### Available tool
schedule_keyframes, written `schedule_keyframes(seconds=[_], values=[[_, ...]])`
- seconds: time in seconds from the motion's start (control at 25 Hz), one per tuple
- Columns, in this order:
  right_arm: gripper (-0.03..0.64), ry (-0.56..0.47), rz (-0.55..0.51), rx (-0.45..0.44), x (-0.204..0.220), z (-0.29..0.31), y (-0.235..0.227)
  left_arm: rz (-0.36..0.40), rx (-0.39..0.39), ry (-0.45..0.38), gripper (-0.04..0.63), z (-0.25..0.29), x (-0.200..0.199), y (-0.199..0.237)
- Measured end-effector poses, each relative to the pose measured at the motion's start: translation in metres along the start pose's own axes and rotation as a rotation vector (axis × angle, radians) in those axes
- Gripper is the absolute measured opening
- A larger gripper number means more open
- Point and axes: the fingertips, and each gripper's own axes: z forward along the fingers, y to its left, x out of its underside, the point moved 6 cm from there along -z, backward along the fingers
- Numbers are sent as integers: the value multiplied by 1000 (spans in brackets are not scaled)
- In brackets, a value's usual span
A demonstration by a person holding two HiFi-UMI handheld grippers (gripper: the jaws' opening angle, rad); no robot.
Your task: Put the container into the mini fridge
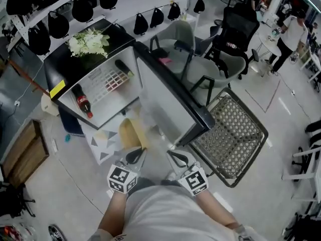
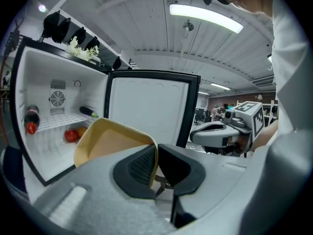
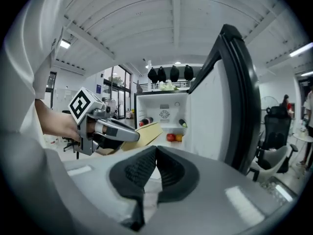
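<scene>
Pale glossy room floor (image 1: 65, 185) before one open white mini fridge with black casing (image 1: 60, 67), holding two bottles, a cola bottle (image 1: 83, 102) and a dark green-capped bottle (image 2: 88, 112), one red tomato (image 2: 71, 135) and one orange fruit (image 2: 81, 130). The left gripper (image 2: 156, 163) has its fingers clenched on the rim of one shallow yellow plastic container (image 2: 110, 138), held just outside the fridge opening; the right gripper (image 3: 155, 168) has its fingers pressed together, empty.

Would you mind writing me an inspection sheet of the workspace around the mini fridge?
Surface: light floor, patterned mat before the fridge.
Job's things: mini fridge open, door swung wide; yellow container outside it.
Clutter: cola bottle, dark bottle, red fruit inside; flowers on top.
Grippers: left gripper jaws shut on container rim; right gripper jaws shut, empty.
Cables: none certain; a thin floor line may be a seam.
Surroundings: mesh chair beside door, office chairs, people far off.
</scene>
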Motion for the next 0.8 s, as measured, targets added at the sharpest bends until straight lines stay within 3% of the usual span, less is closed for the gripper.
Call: schedule_keyframes(seconds=[0.2, 0.48, 0.6, 0.8], values=[[3, -7, -13, -96, -5, 30, -2, -21, -84, 22, 28, -3, 1, 11], [3, 6, -44, -165, -21, 79, 4, 6, -187, 33, 28, -22, -7, 48], [3, 14, -52, -172, -27, 101, 5, -5, -197, 35, 28, -27, -10, 70], [3, 24, -102, -167, -39, 138, 8, 65, -182, 64, 28, -23, -15, 100]])
